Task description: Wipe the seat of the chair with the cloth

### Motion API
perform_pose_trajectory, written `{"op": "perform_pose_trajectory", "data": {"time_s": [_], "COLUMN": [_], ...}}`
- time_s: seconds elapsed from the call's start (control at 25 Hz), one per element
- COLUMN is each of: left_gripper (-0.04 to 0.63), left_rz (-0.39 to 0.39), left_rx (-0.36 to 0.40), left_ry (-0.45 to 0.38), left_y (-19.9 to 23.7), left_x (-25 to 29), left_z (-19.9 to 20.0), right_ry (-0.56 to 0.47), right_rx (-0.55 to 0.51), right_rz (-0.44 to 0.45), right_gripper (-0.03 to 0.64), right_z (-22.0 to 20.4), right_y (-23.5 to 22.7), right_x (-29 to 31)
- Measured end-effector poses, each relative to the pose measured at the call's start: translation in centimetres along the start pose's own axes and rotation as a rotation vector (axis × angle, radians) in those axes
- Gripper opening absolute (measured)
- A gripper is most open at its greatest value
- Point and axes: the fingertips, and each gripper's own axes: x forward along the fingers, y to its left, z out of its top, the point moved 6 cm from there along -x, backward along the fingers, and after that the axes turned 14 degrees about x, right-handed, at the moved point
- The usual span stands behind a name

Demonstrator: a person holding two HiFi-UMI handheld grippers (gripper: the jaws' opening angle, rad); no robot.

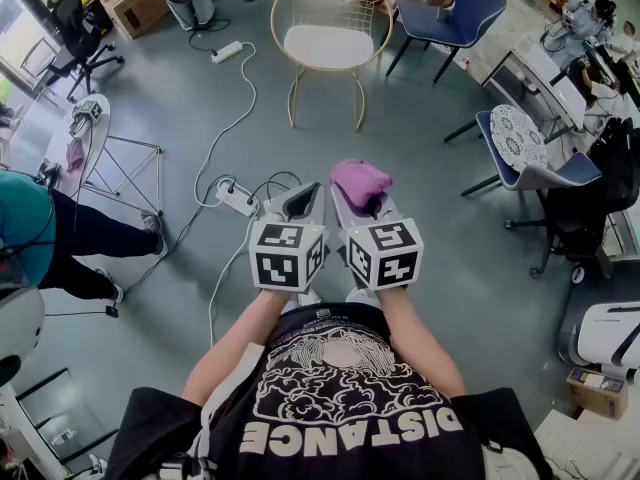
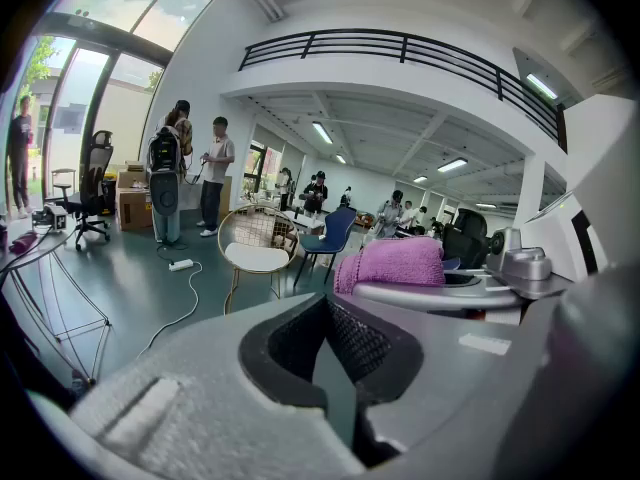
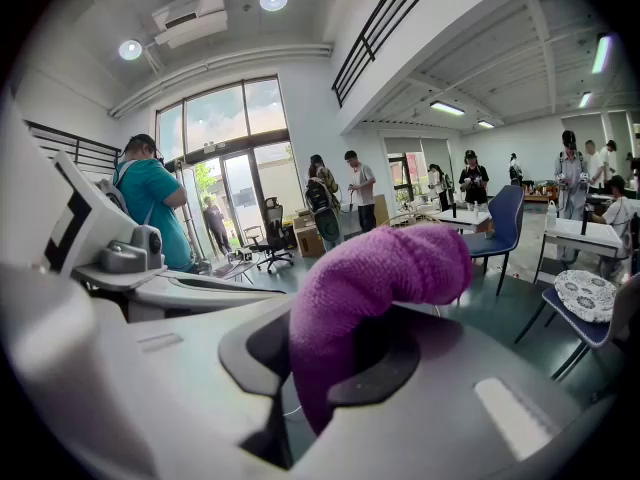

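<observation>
A gold wire chair [image 1: 330,38] with a white seat stands on the grey floor well ahead of both grippers; the left gripper view also shows this chair [image 2: 256,251] in the distance. My right gripper [image 1: 362,206] is shut on a purple cloth [image 1: 360,182], which bulges up out of the jaws. In the right gripper view the cloth [image 3: 378,286] is pinched between the jaws and curls over to the right. My left gripper [image 1: 302,200] is held close beside the right one. Its jaws [image 2: 330,340] are shut with nothing between them.
A white power strip [image 1: 238,201] and cables lie on the floor just ahead of the grippers. Blue chairs [image 1: 455,13] stand at the back right, and one with a patterned cushion [image 1: 520,140] at the right. A person in teal [image 1: 30,230] and a small table [image 1: 88,126] are at the left.
</observation>
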Motion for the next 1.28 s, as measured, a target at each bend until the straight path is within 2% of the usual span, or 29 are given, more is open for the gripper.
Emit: {"op": "perform_pose_trajectory", "data": {"time_s": [0.8, 1.04, 1.28], "left_gripper": [-0.003, -0.003, -0.003], "left_rz": [-0.019, -0.008, 0.008], "left_rx": [-0.025, -0.030, -0.034], "left_ry": [-0.019, 0.002, 0.015], "left_y": [2.1, 3.4, 5.3], "left_x": [0.8, 3.5, 8.6], "left_z": [-0.1, 0.5, 2.4], "right_ry": [-0.001, 0.011, 0.027], "right_rx": [0.003, 0.022, 0.033], "right_rz": [-0.017, -0.009, 0.003], "right_gripper": [0.061, 0.061, 0.061], "right_z": [0.0, 1.1, 3.6], "right_y": [0.2, -1.8, -5.5], "right_x": [2.0, 4.3, 8.2]}}
